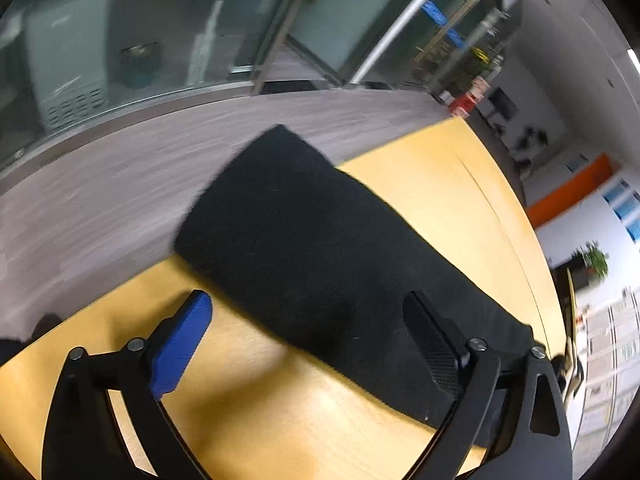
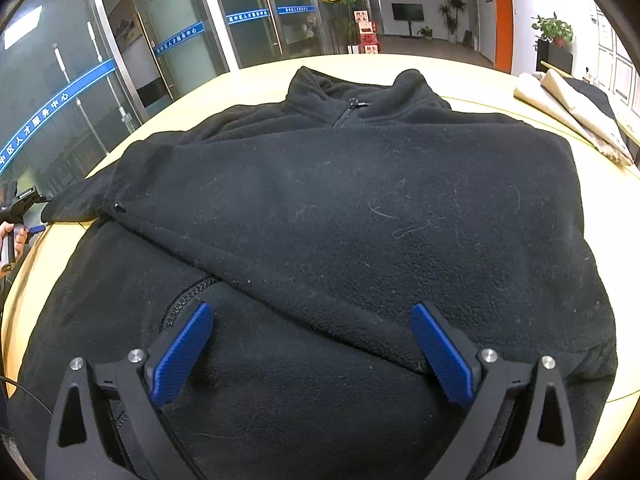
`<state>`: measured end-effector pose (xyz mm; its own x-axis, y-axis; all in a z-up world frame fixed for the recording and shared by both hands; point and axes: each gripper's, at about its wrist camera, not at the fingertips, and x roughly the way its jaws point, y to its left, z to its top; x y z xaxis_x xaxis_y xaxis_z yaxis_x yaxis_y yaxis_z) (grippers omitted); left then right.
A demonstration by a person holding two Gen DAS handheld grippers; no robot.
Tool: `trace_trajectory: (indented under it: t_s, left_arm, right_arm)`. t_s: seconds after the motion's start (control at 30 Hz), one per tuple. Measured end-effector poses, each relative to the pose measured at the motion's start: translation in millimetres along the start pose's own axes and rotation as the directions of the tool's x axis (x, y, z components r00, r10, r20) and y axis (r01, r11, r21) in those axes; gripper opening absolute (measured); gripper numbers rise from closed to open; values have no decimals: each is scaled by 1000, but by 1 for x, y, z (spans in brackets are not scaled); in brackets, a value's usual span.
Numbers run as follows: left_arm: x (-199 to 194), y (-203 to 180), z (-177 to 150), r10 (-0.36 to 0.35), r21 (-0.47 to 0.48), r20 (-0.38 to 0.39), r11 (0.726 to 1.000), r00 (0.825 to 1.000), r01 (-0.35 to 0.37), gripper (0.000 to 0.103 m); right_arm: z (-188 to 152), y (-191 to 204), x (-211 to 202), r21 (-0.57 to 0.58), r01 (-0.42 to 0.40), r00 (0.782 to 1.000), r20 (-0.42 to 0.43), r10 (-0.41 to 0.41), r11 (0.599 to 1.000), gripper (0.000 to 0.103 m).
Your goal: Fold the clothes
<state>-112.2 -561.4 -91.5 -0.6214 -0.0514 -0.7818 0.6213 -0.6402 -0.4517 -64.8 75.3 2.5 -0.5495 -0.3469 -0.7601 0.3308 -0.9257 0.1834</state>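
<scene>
Currently your left tongs (image 1: 306, 312) and right tongs (image 2: 312, 324) gape wide, empty, over the fleece (image 2: 340, 200) on the bench (image 1: 432, 184).

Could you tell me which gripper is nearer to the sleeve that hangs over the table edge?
Left. The left gripper is open right at the sleeve, one finger over it. The right gripper is open above the fleece's body, well away from that sleeve.

Glass doors (image 2: 248, 20) with blue strips, orange wall panel (image 2: 502, 12), yellow table (image 1: 460, 200).
</scene>
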Motion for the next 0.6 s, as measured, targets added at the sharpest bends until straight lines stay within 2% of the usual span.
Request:
trace_trajectory:
  t_s: [0.07, 0.1, 0.13, 0.17, 0.23, 0.4, 0.5, 0.6]
  left_arm:
    - [7, -3, 7, -25, -5, -14, 1000, 1000, 25, 57]
    - [12, -2, 12, -42, -11, -29, 999, 999, 42, 47]
    - [17, -1, 13, -61, -18, -53, 998, 997, 60, 20]
    - [18, -3, 10, -65, -12, -63, 998, 996, 64, 6]
    - [15, -9, 3, -60, 16, -59, 998, 996, 61, 6]
    - [-10, -38, 2, -141, 63, 17, 988, 990, 140, 6]
    - [-42, -82, -3, -214, 123, 70, 971, 974, 204, 6]
    - [-77, -154, -16, -300, 233, 92, 934, 950, 272, 5]
  right_arm:
    - [1, 0, 0, -1, 2, 1000, 0, -2, 1000, 102]
    - [1, 0, 0, -2, 3, 1000, -1, -3, 1000, 102]
    - [1, 1, 1, -3, 4, 1000, -1, -4, 1000, 102]
    - [1, 0, 1, -3, 4, 1000, -1, -4, 1000, 102]
    - [1, 0, 1, -2, 3, 1000, 0, -3, 1000, 102]
    - [0, -2, 0, 4, -6, 1000, 5, 6, 1000, 102]
    - [1, -3, -1, 12, -15, 1000, 10, 15, 1000, 102]
    - [0, -5, -3, 23, -22, 1000, 22, 21, 1000, 101]
